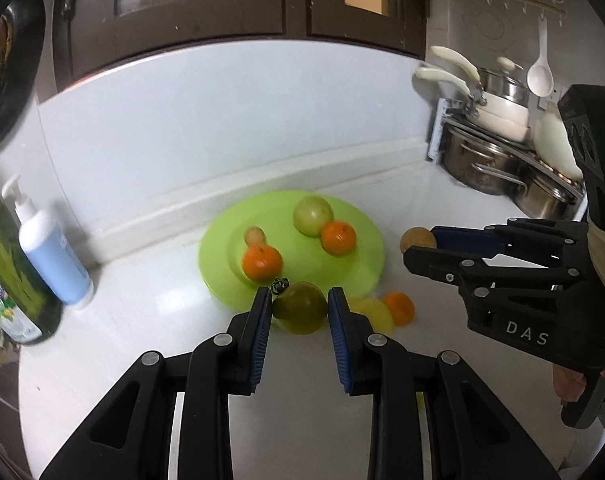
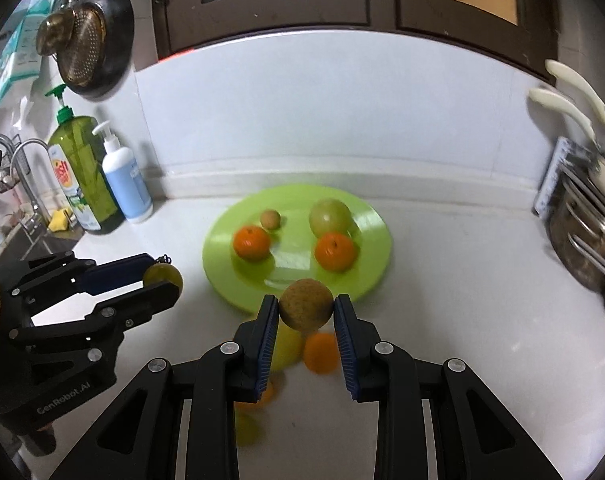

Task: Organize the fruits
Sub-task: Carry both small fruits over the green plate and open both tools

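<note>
Fruit is held in both tongs: the left gripper [image 1: 300, 308] is clamped on a dark green pear [image 1: 300, 307], pinched between its blue pads [image 1: 262, 336] near the plate's near rim, and the right gripper [image 2: 305, 308] is clamped on a brown round fruit [image 2: 305, 304], also over the near rim of the plate [image 2: 366, 208]. From the right wrist view the left gripper shows at the left with the pear at its tips, beside the plate

On the counter [image 2: 462, 320] just below the right gripper lie a yellow fruit [image 2: 288, 346] and an orange [image 2: 321, 352], close together; further blurred orange and yellow pieces lie nearer the camera

The lime-green plate carries two oranges [image 2: 251, 243] and [image 2: 334, 251], a pale green apple [image 2: 329, 216] touching the right orange, and a small tan fruit [image 2: 270, 220] behind the left one

Farther out, a blue pump bottle [image 2: 122, 176] and a green soap bottle [image 2: 80, 168] stand at the left by the wall, near a tap [image 2: 22, 160]. Steel pots [image 1: 482, 160] sit on a rack at the right
</note>
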A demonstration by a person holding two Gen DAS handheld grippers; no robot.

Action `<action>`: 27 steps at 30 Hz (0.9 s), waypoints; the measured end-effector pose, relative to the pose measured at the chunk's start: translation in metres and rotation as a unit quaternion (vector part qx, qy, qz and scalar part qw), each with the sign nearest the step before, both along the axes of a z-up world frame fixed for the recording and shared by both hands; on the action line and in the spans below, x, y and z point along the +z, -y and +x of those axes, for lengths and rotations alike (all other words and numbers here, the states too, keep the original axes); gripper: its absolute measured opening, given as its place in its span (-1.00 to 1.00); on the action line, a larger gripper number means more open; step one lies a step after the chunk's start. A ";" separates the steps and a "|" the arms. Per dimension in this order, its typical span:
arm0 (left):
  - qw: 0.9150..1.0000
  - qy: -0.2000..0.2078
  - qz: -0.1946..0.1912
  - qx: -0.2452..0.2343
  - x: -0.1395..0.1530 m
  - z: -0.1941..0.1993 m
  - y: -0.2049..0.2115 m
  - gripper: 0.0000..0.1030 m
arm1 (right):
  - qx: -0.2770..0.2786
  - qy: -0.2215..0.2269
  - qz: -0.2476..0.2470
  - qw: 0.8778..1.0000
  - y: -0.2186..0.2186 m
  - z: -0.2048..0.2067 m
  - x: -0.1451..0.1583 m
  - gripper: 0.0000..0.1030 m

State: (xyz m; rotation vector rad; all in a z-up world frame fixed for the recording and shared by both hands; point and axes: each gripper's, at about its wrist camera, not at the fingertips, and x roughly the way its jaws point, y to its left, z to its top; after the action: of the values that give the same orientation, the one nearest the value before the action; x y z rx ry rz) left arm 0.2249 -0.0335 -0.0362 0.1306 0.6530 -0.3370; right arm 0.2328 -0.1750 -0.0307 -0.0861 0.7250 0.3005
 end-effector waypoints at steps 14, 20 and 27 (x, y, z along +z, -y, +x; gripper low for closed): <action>1.000 -0.015 0.017 0.001 0.010 0.083 -0.019 -0.43 | 0.056 -0.058 0.001 0.997 -0.040 0.095 -0.002 -0.42; 0.999 -0.035 0.026 -0.010 -0.006 0.114 -0.016 -0.43 | 0.053 -0.086 -0.011 0.995 -0.043 0.124 -0.020 -0.42; 0.997 -0.075 0.022 -0.009 -0.029 0.145 -0.016 -0.43 | 0.047 -0.098 -0.016 0.994 -0.049 0.144 -0.037 -0.42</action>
State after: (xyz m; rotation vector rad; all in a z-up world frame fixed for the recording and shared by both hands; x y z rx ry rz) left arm 0.3702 -0.0180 -0.0653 0.1547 0.8091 -0.3517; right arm 0.3772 -0.1260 -0.0673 -0.1220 0.9217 0.3920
